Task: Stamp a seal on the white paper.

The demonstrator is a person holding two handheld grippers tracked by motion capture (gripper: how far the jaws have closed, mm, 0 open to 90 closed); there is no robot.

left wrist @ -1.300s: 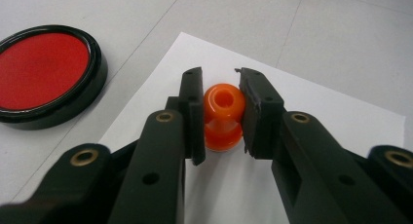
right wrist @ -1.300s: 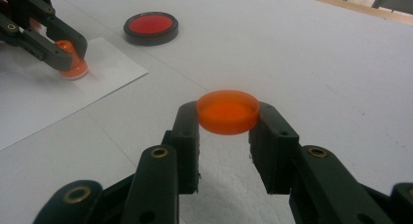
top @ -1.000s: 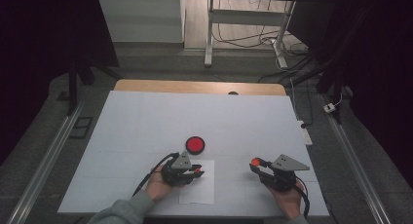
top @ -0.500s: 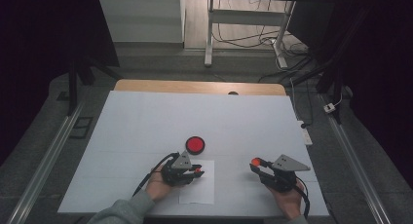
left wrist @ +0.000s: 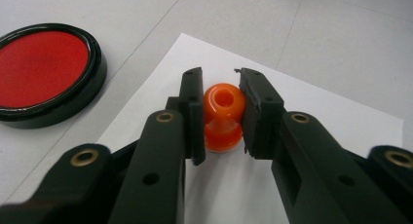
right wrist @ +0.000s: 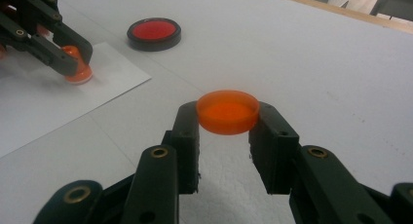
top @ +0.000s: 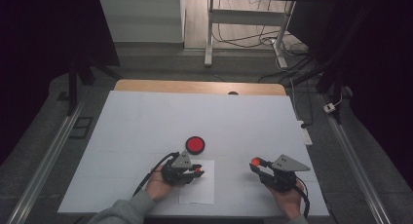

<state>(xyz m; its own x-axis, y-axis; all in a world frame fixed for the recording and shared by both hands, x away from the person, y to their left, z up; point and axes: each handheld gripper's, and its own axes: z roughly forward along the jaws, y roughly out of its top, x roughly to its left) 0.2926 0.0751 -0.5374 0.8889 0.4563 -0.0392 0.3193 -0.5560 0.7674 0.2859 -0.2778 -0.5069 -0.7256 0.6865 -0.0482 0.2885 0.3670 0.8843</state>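
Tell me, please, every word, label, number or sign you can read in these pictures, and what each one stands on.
None: no readable text in any view.
The white sheet of paper is blank where it shows.
The red pad in its black rim bears no lettering.
The orange stamp in the left tongs and the orange cap in the right tongs are plain.
The tongs' black jaws carry no brand.

Your high view looks forward and down from above your side of the table (top: 146,117), far enough to take in the whole top. Your left gripper view sits low and close, looking along its jaws at the paper (left wrist: 341,121). Your right gripper view does likewise. All three share the red pad (top: 195,145), at upper left in both gripper views.
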